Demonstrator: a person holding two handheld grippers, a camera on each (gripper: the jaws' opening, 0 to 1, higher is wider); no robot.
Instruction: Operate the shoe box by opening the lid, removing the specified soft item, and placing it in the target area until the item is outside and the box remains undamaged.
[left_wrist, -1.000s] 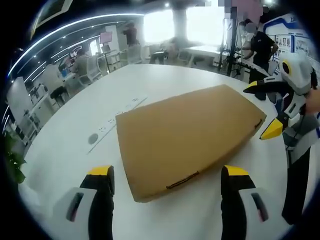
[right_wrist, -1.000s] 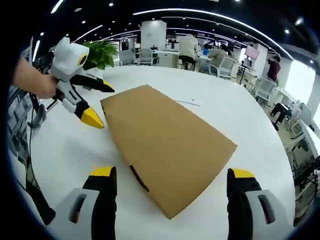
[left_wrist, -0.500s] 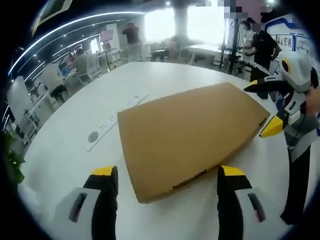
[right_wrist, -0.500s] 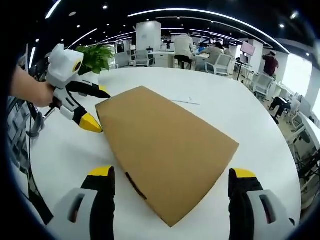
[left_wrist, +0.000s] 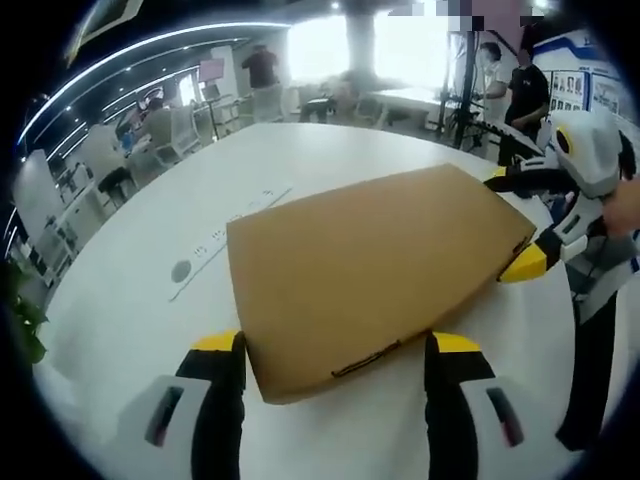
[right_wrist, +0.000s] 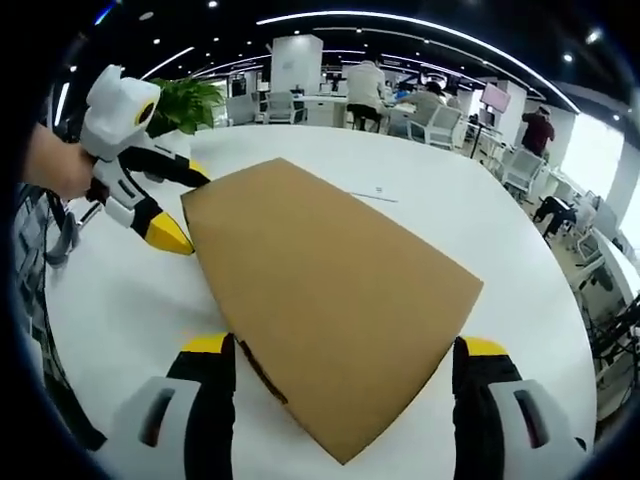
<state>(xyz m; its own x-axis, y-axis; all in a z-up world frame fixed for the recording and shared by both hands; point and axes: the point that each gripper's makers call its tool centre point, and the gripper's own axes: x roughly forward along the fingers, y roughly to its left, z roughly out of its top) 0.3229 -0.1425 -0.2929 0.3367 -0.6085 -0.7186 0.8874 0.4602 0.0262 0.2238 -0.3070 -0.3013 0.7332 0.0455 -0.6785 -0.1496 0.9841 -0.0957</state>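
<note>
Left gripper view: one brown box (left_wrist: 370, 265) lies flat on the white table (left_wrist: 130, 300), lid shut, its near end between the left gripper (left_wrist: 335, 345) jaws, which stand spread wide with nothing held; a tab slit shows on the near edge. The right gripper (left_wrist: 515, 225) comes in from the right at the far corner of the box, jaws apart on either side of that corner, whether touching I cannot tell. Right gripper view: the same box (right_wrist: 330, 300) with its near corner between the right gripper (right_wrist: 340, 350) jaws, spread and empty; the left gripper (right_wrist: 180, 210), held in a hand (right_wrist: 55, 165), sits at the far left corner, jaws parted around it. A plant (right_wrist: 190, 100) stands behind. Step in hand, I judge: the approach for opening the lid, not yet lifted; the soft item is presumably inside, hidden. Next move calls for catching the lid edge at both ends and lifting evenly, gently so the cardboard does not crease or tear. Count: one box, two grippers, one table, one plant.
</note>
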